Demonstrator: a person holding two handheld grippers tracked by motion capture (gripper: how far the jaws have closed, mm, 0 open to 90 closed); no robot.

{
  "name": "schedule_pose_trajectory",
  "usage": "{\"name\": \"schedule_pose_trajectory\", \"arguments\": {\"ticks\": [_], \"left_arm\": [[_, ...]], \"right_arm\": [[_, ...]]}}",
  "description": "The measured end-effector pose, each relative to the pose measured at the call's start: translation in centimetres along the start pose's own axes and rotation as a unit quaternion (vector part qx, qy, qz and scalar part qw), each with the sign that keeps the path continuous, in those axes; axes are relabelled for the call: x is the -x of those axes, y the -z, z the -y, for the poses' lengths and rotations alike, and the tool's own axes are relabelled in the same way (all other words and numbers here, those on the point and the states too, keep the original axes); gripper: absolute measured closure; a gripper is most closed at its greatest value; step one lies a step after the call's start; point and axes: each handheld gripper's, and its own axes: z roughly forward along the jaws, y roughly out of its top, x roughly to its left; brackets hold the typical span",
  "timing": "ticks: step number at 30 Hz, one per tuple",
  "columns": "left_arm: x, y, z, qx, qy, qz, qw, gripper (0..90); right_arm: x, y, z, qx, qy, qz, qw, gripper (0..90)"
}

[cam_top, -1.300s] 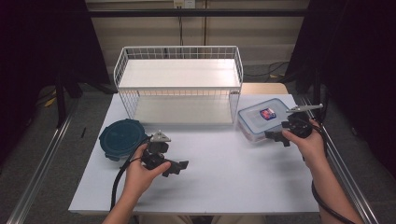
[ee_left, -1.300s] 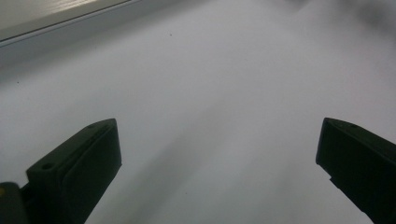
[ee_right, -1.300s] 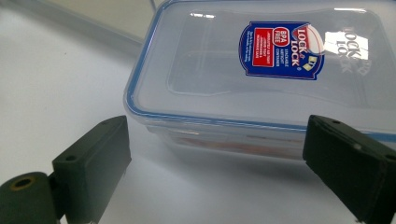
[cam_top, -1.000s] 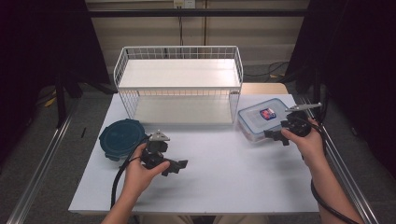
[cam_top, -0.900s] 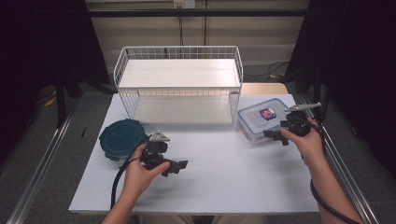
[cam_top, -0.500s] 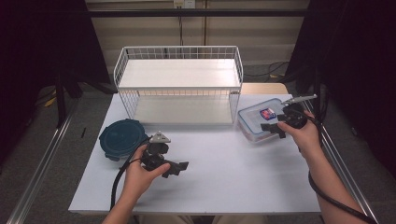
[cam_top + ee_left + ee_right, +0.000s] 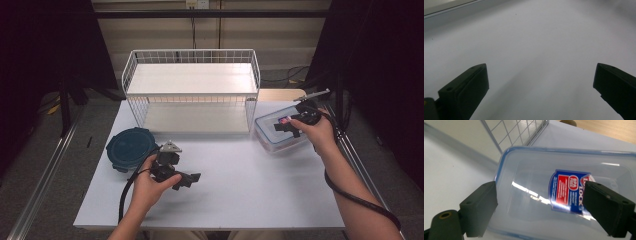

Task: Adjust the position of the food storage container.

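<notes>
A clear rectangular plastic container (image 7: 276, 131) with a blue rim and a red-and-blue label (image 7: 569, 190) lies on the white table (image 7: 240, 190) at the right, beside the rack. My right gripper (image 7: 287, 126) hovers just over it, open, its jaws spread across the container (image 7: 554, 190) with nothing between them. On the left, my left gripper (image 7: 189, 179) rests low over the table's front middle, open and empty; between its jaws lies bare white tabletop (image 7: 536, 50). A round dark blue lid (image 7: 131, 149) lies flat at the table's left.
A white wire two-tier rack (image 7: 192, 90) stands at the back centre of the table. A wooden board (image 7: 282, 95) lies behind the container. Metal rails (image 7: 45, 180) run along both sides of the table, with dark curtains beyond.
My right gripper has moved forward and up over the clear container. The left gripper has stayed where it was.
</notes>
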Motion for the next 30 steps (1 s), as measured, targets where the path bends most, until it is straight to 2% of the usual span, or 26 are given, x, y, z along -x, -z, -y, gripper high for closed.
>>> {"name": "schedule_pose_trajectory", "arguments": {"ticks": [2, 3, 10, 11, 12, 14, 16, 17, 18, 19, 20, 21, 22, 23, 24, 27, 30], "left_arm": [[-0.1, 0.0, 0.0, -0.005, -0.005, 0.002, 1.0, 0.0], [0.0, 0.0, 0.0, -0.003, -0.003, 0.002, 1.0, 0.0], [-0.2, -0.1, 0.1, 0.0, 0.006, 0.005, 1.0, 0.0], [-0.2, 0.0, 0.1, -0.005, 0.002, 0.007, 1.0, 0.0], [-0.3, 0.0, 0.2, -0.006, -0.001, 0.004, 1.0, 0.0], [-0.3, -0.1, 0.2, -0.005, 0.0, 0.004, 1.0, 0.0], [-0.3, -0.1, 0.2, -0.006, 0.001, 0.005, 1.0, 0.1], [-0.4, -0.1, 0.2, -0.007, 0.003, 0.008, 0.9999, 0.0], [-0.4, -0.1, 0.2, -0.007, 0.003, 0.008, 0.9999, 0.0], [-0.4, -0.1, 0.2, -0.007, 0.003, 0.009, 0.9999, 0.0], [-0.3, -0.1, 0.2, -0.006, 0.003, 0.004, 1.0, 0.0], [-0.3, -0.1, 0.2, -0.006, 0.003, 0.004, 1.0, 0.1], [-0.3, -0.1, 0.2, -0.006, 0.003, 0.005, 1.0, 0.1], [-0.3, -0.1, 0.2, -0.004, 0.002, 0.002, 1.0, 0.1], [-0.3, -0.1, 0.2, -0.004, 0.002, 0.002, 1.0, 0.0], [-0.3, -0.2, 0.2, -0.004, 0.001, 0.005, 1.0, 0.1], [-0.3, -0.2, 0.2, -0.002, 0.002, 0.005, 1.0, 0.0]], "right_arm": [[0.0, -0.2, -0.4, -0.003, 0.0, 0.001, 1.0, 13.8], [0.0, -0.6, -1.1, -0.006, 0.0, 0.001, 1.0, 16.4], [0.3, -2.0, -2.9, -0.011, -0.002, -0.005, 0.9999, 27.1], [0.5, -2.2, -3.1, -0.015, 0.002, 0.001, 0.9999, 29.1], [0.8, -2.7, -3.7, -0.016, 0.001, 0.007, 0.9998, 35.2], [1.1, -3.1, -4.0, -0.014, -0.004, 0.003, 0.9999, 39.0], [1.1, -3.3, -4.2, -0.018, -0.005, 0.011, 0.9998, 41.6], [1.4, -3.7, -4.4, -0.017, -0.009, 0.015, 0.9997, 50.0], [1.4, -3.7, -4.4, -0.017, -0.009, 0.015, 0.9997, 50.0], [1.6, -4.1, -4.6, -0.022, -0.007, 0.02, 0.9995, 58.6], [1.7, -4.3, -4.7, -0.025, -0.005, 0.018, 0.9995, 62.3], [1.7, -4.3, -4.7, -0.025, -0.005, 0.018, 0.9995, 62.3], [1.8, -4.5, -4.8, -0.024, -0.008, 0.021, 0.9995, 67.7], [2.0, -4.9, -4.9, -0.02, -0.009, 0.023, 0.9995, 76.8], [2.0, -4.9, -4.9, -0.02, -0.009, 0.023, 0.9995, 76.8], [2.3, -5.8, -5.0, -0.016, -0.017, 0.02, 0.9995, 88.0], [2.4, -6.3, -5.1, -0.012, -0.016, 0.012, 0.9997, 89.7]]}}
